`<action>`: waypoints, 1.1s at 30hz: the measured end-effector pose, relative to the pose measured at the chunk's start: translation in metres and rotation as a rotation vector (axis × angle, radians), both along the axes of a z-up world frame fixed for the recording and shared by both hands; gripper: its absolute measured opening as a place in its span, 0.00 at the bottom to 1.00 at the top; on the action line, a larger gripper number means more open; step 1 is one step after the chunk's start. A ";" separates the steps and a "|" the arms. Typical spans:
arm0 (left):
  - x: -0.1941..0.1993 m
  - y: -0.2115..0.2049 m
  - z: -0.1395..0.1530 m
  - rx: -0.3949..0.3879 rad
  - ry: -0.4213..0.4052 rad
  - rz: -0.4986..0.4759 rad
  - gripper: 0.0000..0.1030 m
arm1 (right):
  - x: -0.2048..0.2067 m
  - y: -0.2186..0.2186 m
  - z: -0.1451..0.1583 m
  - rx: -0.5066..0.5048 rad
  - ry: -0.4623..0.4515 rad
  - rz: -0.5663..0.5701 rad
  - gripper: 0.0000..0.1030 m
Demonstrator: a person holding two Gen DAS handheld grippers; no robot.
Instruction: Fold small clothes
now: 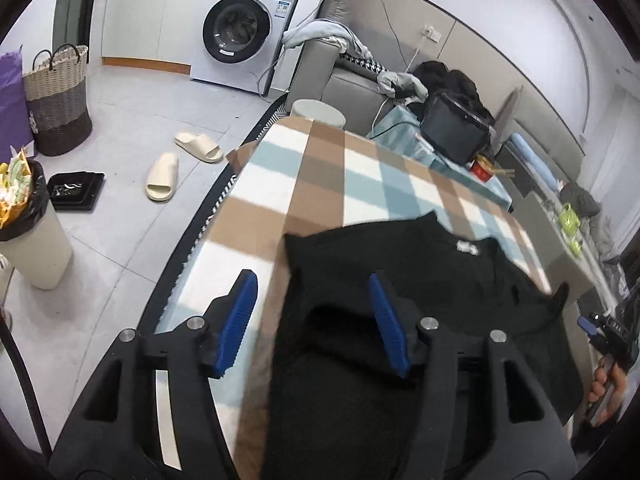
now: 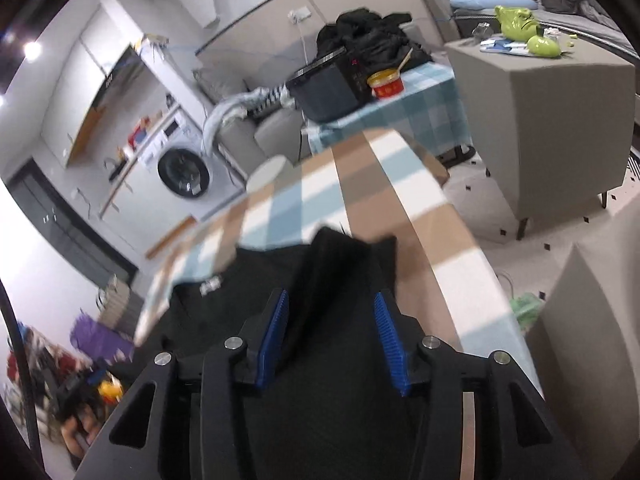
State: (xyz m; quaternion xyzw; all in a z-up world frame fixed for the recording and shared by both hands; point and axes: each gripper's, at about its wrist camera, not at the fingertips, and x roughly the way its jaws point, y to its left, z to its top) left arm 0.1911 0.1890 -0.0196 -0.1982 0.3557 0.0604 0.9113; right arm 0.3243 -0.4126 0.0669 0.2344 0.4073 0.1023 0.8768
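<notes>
Both the left gripper (image 1: 312, 320) and right gripper (image 2: 330, 340) stand spread, empty; flatten the black T-shirt (image 1: 400, 280) beneath before regripping.

- Black garment (image 1: 400, 320): lower part cut off by the frame edge; white neck label (image 1: 467, 247) unreadable.
- Counter (image 2: 360, 184): motion-blurred in right wrist view.
- Right hand (image 1: 608, 392): partly cut off.

Black left gripper (image 1: 312, 320), blue ribbed fingers (image 1: 240, 320), silver screws
</notes>
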 end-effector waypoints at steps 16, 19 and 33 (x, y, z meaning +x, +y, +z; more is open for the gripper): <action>-0.025 -0.062 -0.031 0.043 0.126 -0.234 0.53 | 0.010 0.051 -0.022 0.070 0.094 0.179 0.44; -0.018 -0.077 -0.038 0.053 0.149 -0.297 0.53 | 0.022 0.063 -0.031 0.069 0.133 0.188 0.44; 0.070 -0.057 -0.010 0.005 0.021 -0.186 0.55 | 0.082 0.083 -0.016 0.168 0.016 0.138 0.44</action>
